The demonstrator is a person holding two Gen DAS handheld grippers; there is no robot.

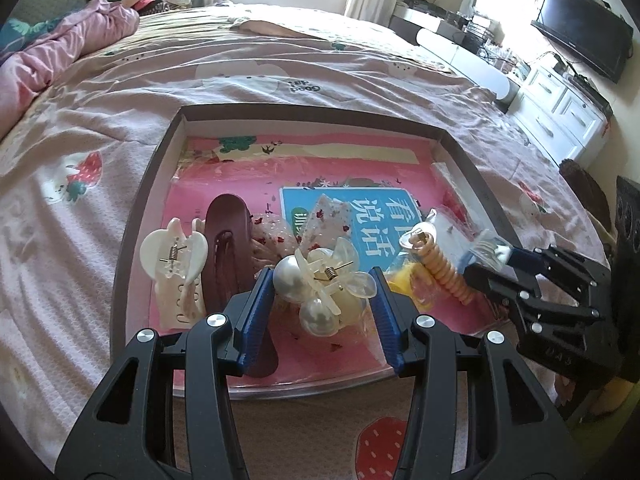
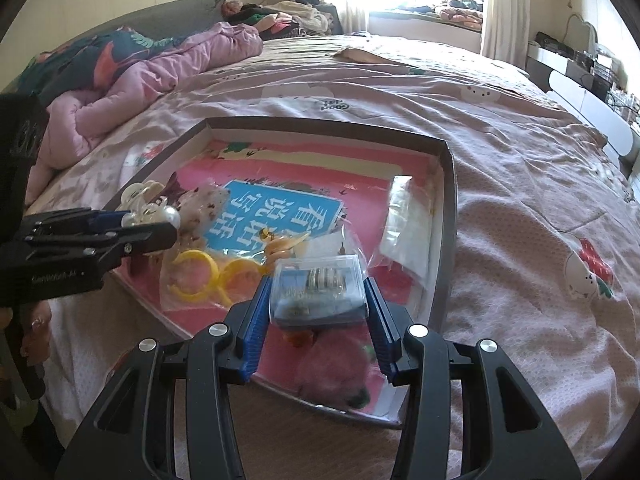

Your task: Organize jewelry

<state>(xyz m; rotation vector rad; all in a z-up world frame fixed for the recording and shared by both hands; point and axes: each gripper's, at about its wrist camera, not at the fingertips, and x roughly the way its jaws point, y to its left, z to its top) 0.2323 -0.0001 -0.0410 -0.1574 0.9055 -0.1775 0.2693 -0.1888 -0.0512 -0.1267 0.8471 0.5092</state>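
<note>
A shallow grey tray (image 1: 138, 208) with a pink liner lies on the bed. My left gripper (image 1: 323, 280) is shut on a clear claw clip with large pearls (image 1: 316, 284), held low over the tray's near part. Beside it lie a cream claw clip (image 1: 176, 264) and a maroon hair clip (image 1: 228, 248). My right gripper (image 2: 318, 294) is shut on a small clear plastic box of rings (image 2: 320, 292), held above the tray's near right part. An orange spiral hair tie (image 1: 442, 270) and yellow rings in a bag (image 2: 200, 276) lie between the two grippers.
The tray (image 2: 448, 216) sits on a pink strawberry-print bedspread (image 2: 540, 200). A clear bag (image 2: 404, 224) lies along its right wall. A pink fluffy item (image 2: 336, 372) lies at the near right corner. A rumpled quilt (image 2: 140, 76) is at far left; white drawers (image 1: 560, 112) stand right.
</note>
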